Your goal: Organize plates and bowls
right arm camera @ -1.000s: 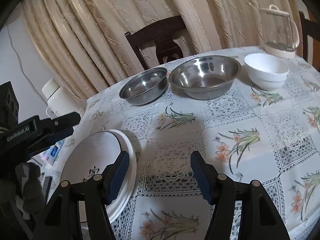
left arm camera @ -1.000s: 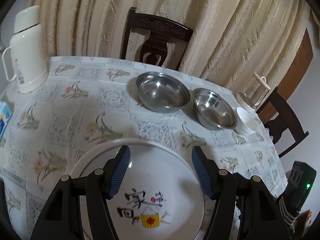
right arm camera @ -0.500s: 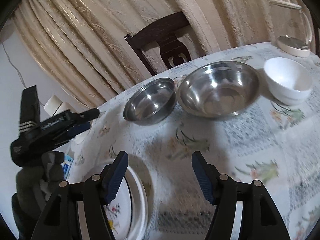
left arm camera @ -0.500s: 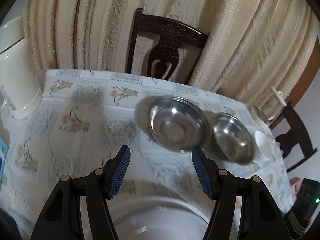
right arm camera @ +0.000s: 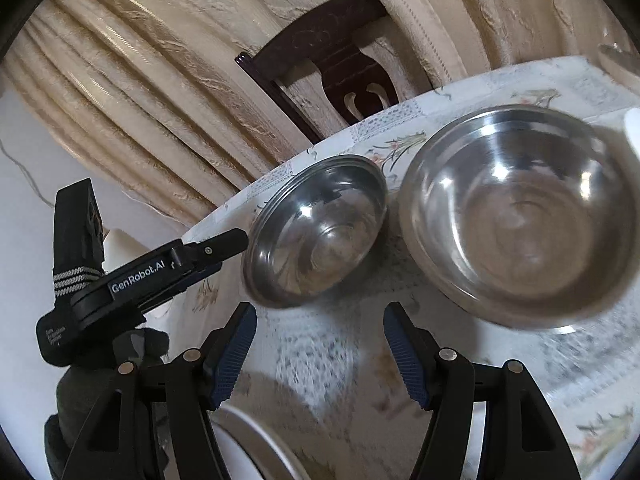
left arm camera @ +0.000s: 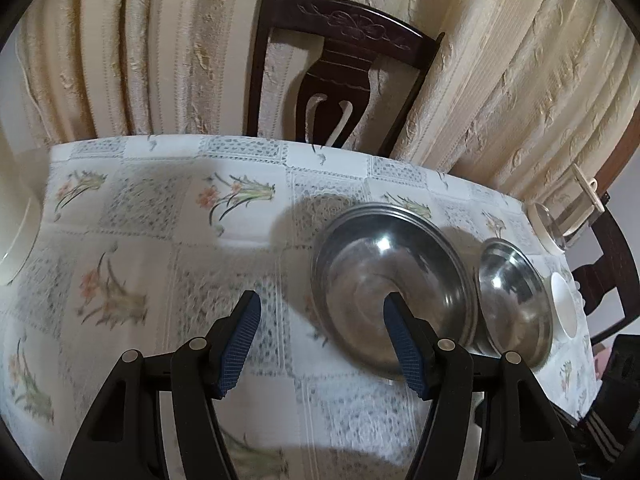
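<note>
Two steel bowls stand side by side on the flowered tablecloth. The smaller, ridged-rim bowl point(left arm camera: 392, 280) point(right arm camera: 316, 232) lies just ahead and right of my open left gripper point(left arm camera: 320, 320), whose right fingertip overlaps its near rim. The larger steel bowl point(left arm camera: 512, 300) point(right arm camera: 524, 212) sits to its right. My right gripper point(right arm camera: 320, 320) is open and empty, hovering just short of the smaller bowl. A white bowl point(left arm camera: 564, 308) stands beyond the larger one. The white plate's rim point(right arm camera: 256, 440) shows at the bottom of the right wrist view.
A dark wooden chair point(left arm camera: 340, 72) stands behind the table against beige curtains. A glass kettle point(left arm camera: 560, 220) sits at the far right edge and a white thermos point(left arm camera: 16, 240) at the left. The left gripper point(right arm camera: 224, 246), held by a gloved hand point(right arm camera: 80, 400), reaches in beside the smaller bowl.
Both grippers moved forward from the plate toward the steel bowls, which now look much closer. The plate has left the left wrist view. Both stay open.
</note>
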Action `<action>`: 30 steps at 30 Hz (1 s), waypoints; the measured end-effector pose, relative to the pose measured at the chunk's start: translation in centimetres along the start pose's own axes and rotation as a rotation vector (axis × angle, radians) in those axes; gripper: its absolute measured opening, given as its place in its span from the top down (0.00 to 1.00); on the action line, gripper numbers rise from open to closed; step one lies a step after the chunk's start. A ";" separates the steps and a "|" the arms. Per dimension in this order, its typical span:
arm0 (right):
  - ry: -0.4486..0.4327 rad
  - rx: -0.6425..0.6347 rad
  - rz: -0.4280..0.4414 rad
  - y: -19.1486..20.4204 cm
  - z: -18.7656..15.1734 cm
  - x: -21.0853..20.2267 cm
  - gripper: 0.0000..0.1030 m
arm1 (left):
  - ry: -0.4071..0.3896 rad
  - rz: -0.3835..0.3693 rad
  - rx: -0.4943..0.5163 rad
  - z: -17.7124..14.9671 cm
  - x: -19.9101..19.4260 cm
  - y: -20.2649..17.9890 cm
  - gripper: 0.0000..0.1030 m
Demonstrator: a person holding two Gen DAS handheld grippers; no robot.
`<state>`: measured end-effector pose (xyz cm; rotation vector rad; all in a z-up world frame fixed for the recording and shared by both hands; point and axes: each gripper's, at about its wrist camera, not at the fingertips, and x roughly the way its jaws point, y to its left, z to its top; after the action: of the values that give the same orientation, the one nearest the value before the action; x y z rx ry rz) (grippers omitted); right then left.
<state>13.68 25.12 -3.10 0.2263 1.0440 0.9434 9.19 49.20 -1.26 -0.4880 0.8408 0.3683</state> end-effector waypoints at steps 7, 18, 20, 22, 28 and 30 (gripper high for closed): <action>0.013 0.027 -0.016 -0.1 0.5 2.1 0.33 | 0.055 -0.010 0.008 0.7 3.5 1.0 0.37; 0.030 0.020 -0.056 -0.1 1.8 3.8 0.33 | 0.141 -0.062 0.004 1.6 6.0 1.0 0.45; 0.040 0.003 -0.050 0.1 1.9 4.0 0.39 | 0.159 -0.071 0.009 1.7 6.3 0.8 0.45; 0.049 -0.018 -0.062 0.3 1.9 4.2 0.49 | 0.174 -0.082 0.012 1.8 6.6 0.7 0.50; 0.051 -0.071 -0.076 0.6 1.8 4.3 0.57 | 0.179 -0.080 0.061 1.7 6.6 -0.2 0.57; 0.052 -0.081 -0.079 0.7 1.7 4.3 0.57 | 0.174 -0.077 0.068 1.6 6.4 -0.1 0.60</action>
<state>15.42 29.21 -4.57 0.0934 1.0532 0.9222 14.21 50.77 -5.33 -0.4921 0.9974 0.2276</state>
